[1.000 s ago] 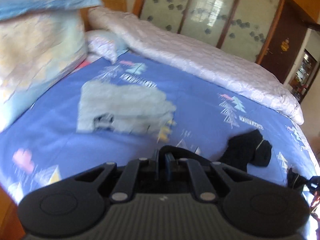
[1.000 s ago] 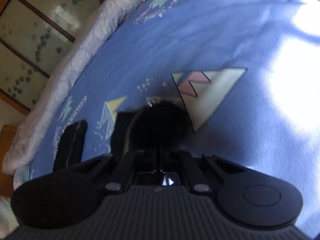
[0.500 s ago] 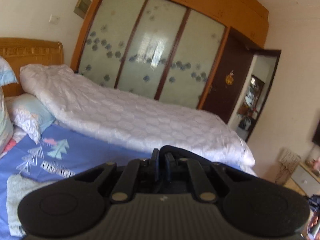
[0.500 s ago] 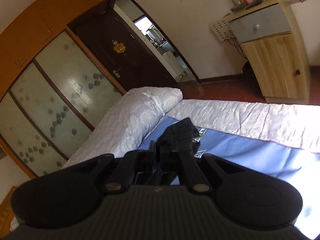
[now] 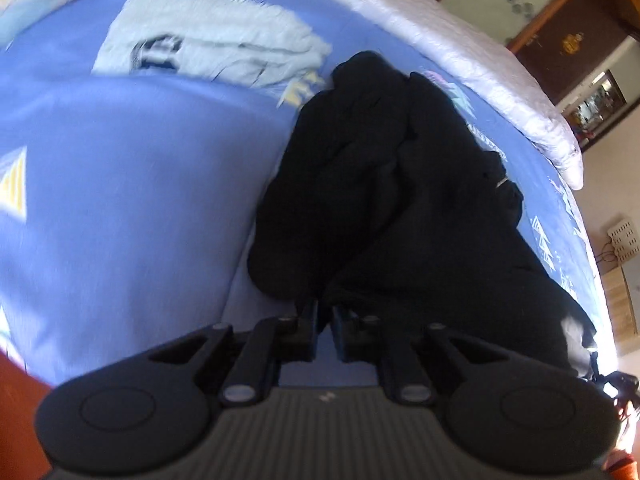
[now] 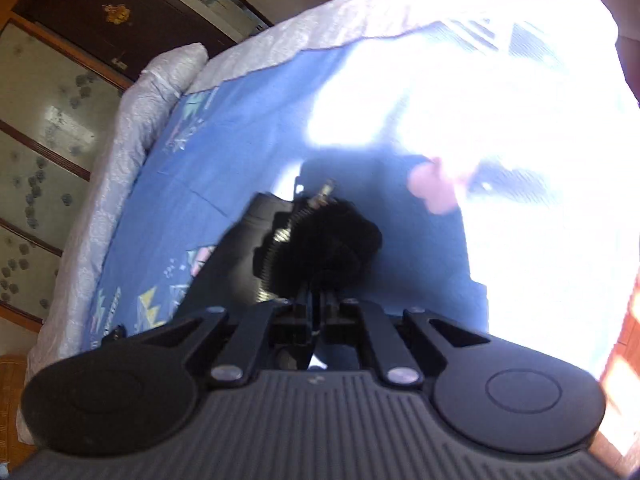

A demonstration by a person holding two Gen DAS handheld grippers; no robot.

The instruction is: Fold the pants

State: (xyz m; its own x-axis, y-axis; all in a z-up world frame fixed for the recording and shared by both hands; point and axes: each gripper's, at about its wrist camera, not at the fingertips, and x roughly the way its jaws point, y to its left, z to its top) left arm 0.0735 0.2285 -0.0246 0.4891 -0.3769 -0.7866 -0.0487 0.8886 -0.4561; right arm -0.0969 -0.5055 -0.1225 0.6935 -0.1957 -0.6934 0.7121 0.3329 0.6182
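The black pants (image 5: 400, 184) lie stretched along the blue bed sheet (image 5: 120, 184), running away from my left gripper (image 5: 325, 314). That gripper is low over the sheet at the pants' near end. Its jaws are opening: a narrow gap shows blue sheet between them, and the cloth edge sits just at the tips. In the right wrist view, my right gripper (image 6: 320, 300) is shut on a bunched part of the pants (image 6: 332, 244) where a metal zipper shows. That bunch is held just above the sheet (image 6: 240, 120).
A folded light grey garment (image 5: 208, 48) lies on the sheet beyond the pants. A rolled white quilt (image 5: 460, 52) runs along the bed's far side, before glass wardrobe doors (image 6: 44, 128). Bright sunlight washes out the sheet (image 6: 520, 160). Wooden bed frame (image 5: 16, 420) at lower left.
Both grippers swung up off the bed, then came back down. The pants, bunched a second ago, now lie stretched out on the sheet. The left fingers have parted slightly.
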